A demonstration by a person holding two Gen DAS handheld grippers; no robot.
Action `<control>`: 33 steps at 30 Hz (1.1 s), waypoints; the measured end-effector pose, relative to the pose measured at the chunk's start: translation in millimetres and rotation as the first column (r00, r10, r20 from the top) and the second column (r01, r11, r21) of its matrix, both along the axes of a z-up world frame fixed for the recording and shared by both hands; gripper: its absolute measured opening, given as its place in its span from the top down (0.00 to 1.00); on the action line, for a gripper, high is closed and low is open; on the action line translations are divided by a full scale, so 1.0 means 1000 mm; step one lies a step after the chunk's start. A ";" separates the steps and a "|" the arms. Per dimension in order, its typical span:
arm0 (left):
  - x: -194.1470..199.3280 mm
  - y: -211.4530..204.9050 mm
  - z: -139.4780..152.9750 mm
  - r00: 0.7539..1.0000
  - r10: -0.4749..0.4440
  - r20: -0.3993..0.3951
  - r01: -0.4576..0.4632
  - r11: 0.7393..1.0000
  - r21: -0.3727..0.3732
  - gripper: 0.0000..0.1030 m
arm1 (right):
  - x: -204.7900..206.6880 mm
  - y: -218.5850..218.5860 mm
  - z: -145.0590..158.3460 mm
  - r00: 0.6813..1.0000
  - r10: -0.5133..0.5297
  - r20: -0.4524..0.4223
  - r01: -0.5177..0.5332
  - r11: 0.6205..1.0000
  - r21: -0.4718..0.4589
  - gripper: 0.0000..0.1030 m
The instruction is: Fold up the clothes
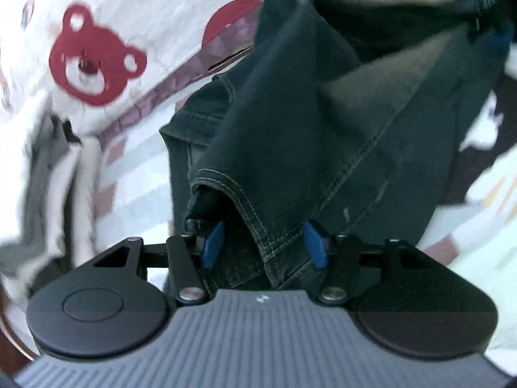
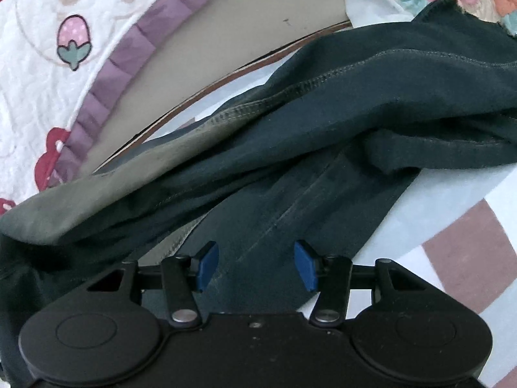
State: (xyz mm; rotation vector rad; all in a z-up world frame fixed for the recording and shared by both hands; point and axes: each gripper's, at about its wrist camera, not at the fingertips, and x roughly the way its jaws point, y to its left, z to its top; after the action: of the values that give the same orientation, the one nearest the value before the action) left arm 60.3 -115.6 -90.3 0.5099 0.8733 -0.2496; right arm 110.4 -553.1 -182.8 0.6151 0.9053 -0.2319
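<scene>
Denim of the dark trousers (image 1: 290, 129) passes between both grippers' parted fingers, left gripper (image 1: 263, 245) at the hem and right gripper (image 2: 257, 266) mid-leg, seemingly stretched for folding, though neither visibly clamps.

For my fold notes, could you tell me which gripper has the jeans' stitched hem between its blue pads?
The left gripper: the jeans hem with double tan stitching runs between its pads. The right gripper spans only plain cloth.

The left gripper (image 1: 263, 244) is held with its blue-padded fingers (image 1: 211, 247) spread apart. The right gripper (image 2: 257, 265) is likewise held with its blue pads (image 2: 305, 265) parted, a wide gap being kept between them.
</scene>
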 end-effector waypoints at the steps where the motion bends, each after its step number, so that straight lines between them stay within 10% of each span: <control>1: 0.002 0.004 0.002 1.000 0.018 -0.014 -0.019 0.999 -0.032 0.45 | 0.002 0.001 -0.001 1.000 0.004 0.001 -0.004 1.000 -0.008 0.39; 8: 0.018 0.002 -0.018 0.998 0.057 -0.033 -0.057 0.998 -0.012 0.45 | 0.032 0.021 -0.002 0.999 0.013 -0.033 -0.017 0.994 -0.108 0.13; 10: 0.023 0.004 -0.020 0.997 0.064 -0.051 -0.065 0.998 -0.018 0.45 | 0.036 0.034 -0.002 0.998 0.030 -0.052 -0.040 0.977 -0.208 0.21; 12: 0.029 0.008 -0.019 0.995 0.072 -0.065 -0.075 0.996 -0.043 0.45 | 0.030 0.040 -0.001 0.998 0.044 -0.050 -0.057 0.952 -0.299 0.71; 14: 0.034 0.014 -0.019 0.994 0.072 -0.077 -0.077 0.995 -0.065 0.45 | 0.016 0.032 0.001 0.999 0.038 -0.002 -0.037 0.958 -0.285 0.92; 26: 0.019 0.032 0.011 0.993 -0.079 -0.085 0.047 0.945 -0.324 0.41 | -0.108 0.008 0.082 0.940 0.009 0.341 0.025 0.995 -0.098 0.98; 33: -0.010 -0.011 0.004 0.963 -0.261 -0.068 0.228 0.923 -0.310 0.39 | -0.113 0.004 0.058 0.991 0.059 0.121 -0.047 0.994 -0.098 0.92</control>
State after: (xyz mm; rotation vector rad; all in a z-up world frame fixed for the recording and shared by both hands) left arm 49.9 -126.7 -86.2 0.3224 0.8576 -0.6350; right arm -2.6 -549.4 -124.6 0.5109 0.7855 -0.1860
